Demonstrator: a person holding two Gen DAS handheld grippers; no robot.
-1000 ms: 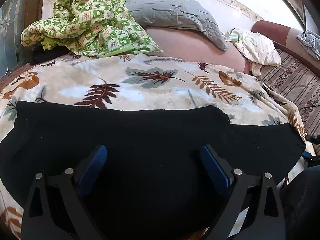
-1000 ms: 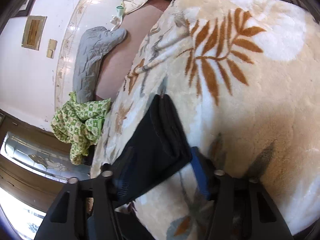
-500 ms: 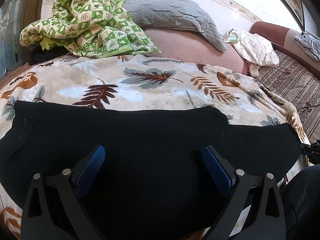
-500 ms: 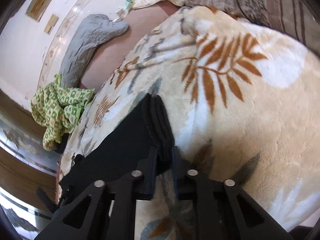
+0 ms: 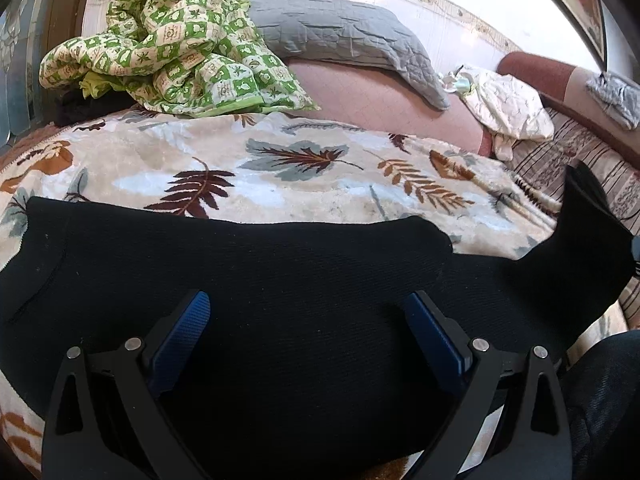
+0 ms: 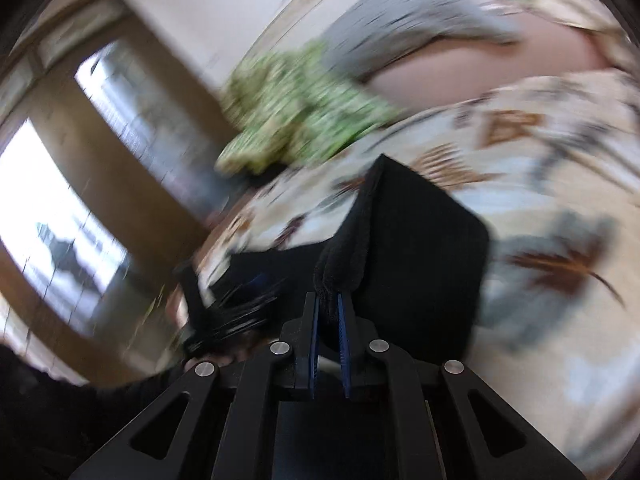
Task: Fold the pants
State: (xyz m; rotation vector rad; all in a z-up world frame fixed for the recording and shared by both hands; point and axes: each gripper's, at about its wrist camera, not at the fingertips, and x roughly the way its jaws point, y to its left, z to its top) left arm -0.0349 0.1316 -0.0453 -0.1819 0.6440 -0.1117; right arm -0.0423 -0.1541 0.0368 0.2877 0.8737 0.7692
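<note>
Black pants lie flat across a leaf-print blanket on the bed. In the left wrist view my left gripper hovers over the middle of the pants, open wide, with its blue pads apart and pressing on nothing. At the right edge of that view one end of the pants is lifted off the blanket. The blurred right wrist view has my right gripper shut on that raised black cloth end, whose hem stands up between the pads.
A green checked quilt is heaped at the back left, with a grey pillow beside it and a cream cloth bundle at the back right. A striped cover lies to the right. A person's dark trouser leg is at the lower right.
My right gripper closed on the end of the pants, then rolled and swung it up and across the bed. The left gripper stayed open over the pants without moving.
</note>
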